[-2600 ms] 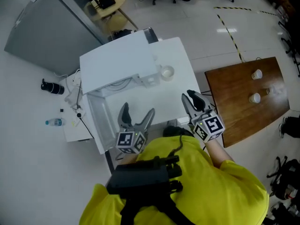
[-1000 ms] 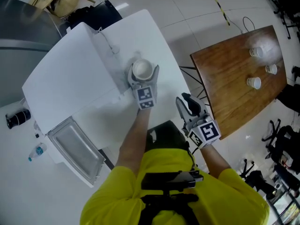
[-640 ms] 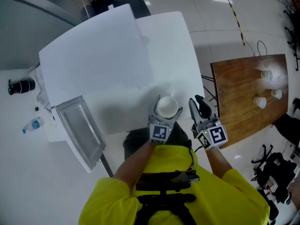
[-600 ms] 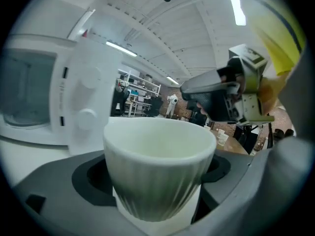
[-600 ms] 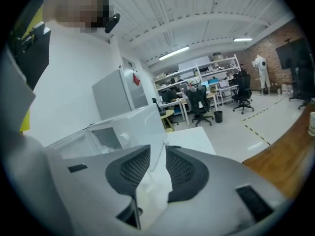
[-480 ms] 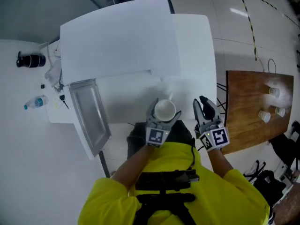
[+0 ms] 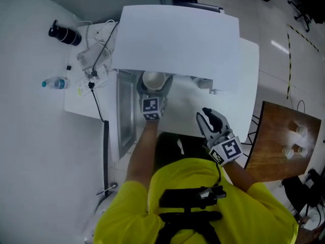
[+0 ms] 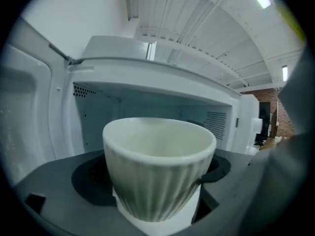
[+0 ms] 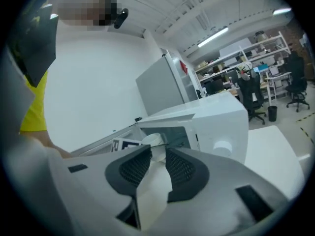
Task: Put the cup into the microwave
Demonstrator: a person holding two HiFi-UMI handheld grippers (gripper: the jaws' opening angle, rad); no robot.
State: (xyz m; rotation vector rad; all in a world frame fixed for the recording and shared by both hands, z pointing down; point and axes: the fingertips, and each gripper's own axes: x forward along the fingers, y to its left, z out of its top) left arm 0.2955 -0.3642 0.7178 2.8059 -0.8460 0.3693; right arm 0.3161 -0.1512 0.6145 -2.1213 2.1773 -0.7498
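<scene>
A white ribbed cup point(image 7: 154, 79) sits upright between the jaws of my left gripper point(image 7: 154, 83), which is shut on it at the mouth of the white microwave point(image 7: 177, 39). The microwave door point(image 7: 124, 122) hangs open to the left. In the left gripper view the cup point(image 8: 158, 168) fills the middle, with the empty microwave cavity point(image 8: 147, 109) straight ahead. My right gripper point(image 7: 209, 117) hangs over the white table point(image 7: 245, 93), to the right of the microwave, its jaws nearly together with nothing between them. The right gripper view shows the microwave point(image 9: 219, 124) and the cup point(image 9: 152, 140) beyond my right gripper point(image 9: 158, 151).
A wooden table point(image 7: 274, 151) with paper cups point(image 7: 299, 132) stands at the right. On the floor to the left lie a water bottle point(image 7: 55, 84), a black cylinder point(image 7: 63, 33) and cables point(image 7: 94, 60).
My left gripper has carried the cup from the table's front to the microwave's open mouth. The right gripper has stayed beside me, and the head view has swung.
</scene>
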